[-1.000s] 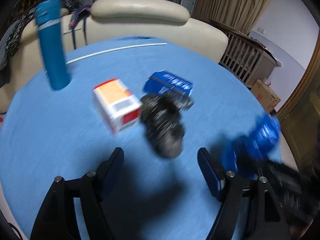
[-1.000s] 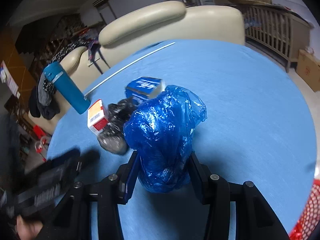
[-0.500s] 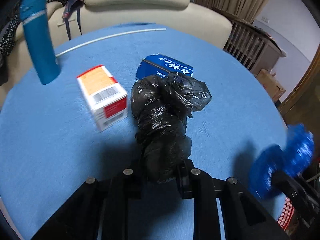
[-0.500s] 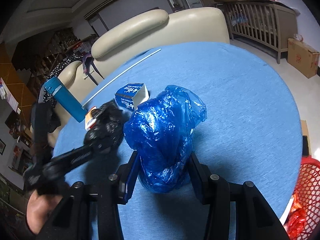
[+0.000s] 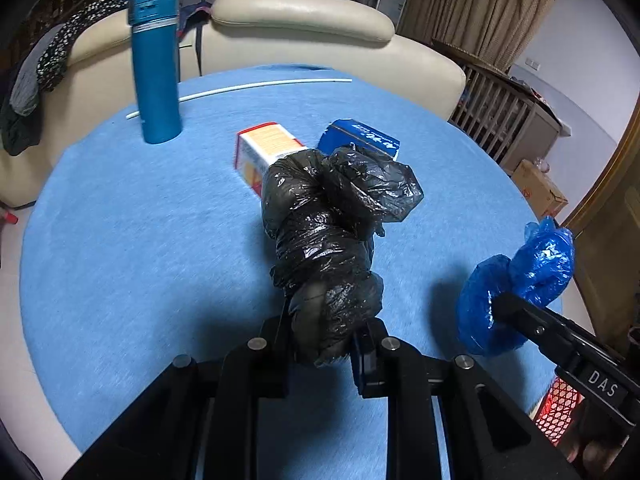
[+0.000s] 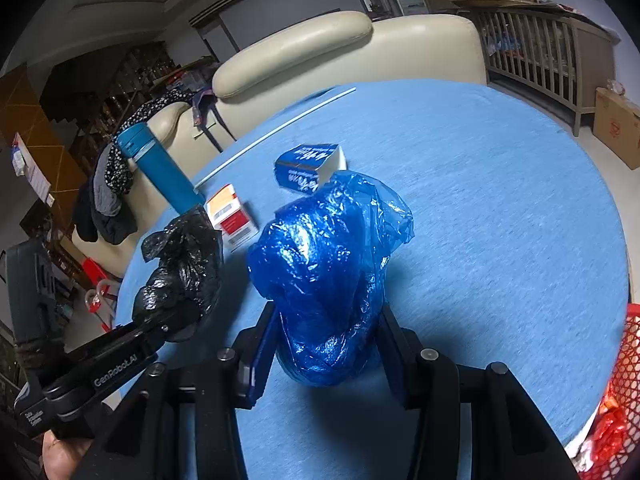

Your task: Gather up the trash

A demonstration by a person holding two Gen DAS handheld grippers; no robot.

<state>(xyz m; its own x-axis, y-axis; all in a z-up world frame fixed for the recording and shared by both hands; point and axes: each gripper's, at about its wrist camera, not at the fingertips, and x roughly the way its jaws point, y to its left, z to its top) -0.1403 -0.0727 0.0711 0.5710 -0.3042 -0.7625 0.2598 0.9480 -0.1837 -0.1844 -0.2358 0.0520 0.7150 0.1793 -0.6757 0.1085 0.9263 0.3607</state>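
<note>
A crumpled black plastic bag [image 5: 332, 236] is pinched at its lower end by my left gripper [image 5: 324, 340], which is shut on it and holds it above the round blue table [image 5: 140, 240]. From the right wrist view the same black bag [image 6: 180, 268] hangs at the left in the left gripper [image 6: 160, 324]. My right gripper [image 6: 324, 344] is shut on a crumpled blue plastic bag [image 6: 328, 272], also seen as the blue bag [image 5: 516, 284] at the right of the left wrist view. An orange-and-white box [image 5: 266, 152] and a blue box [image 5: 360, 138] lie on the table behind.
A tall teal flask [image 5: 154, 64] stands at the table's far left, beside a thin white rod [image 5: 256, 86]. A cream sofa [image 5: 300, 16] lies behind the table. A red mesh basket [image 6: 628, 380] holding red scraps stands off the table's right edge.
My left gripper closed on the black bag and lifted it from beside the boxes, then drew it back. The right gripper kept the blue bag and shifted right, bringing the red basket into view.
</note>
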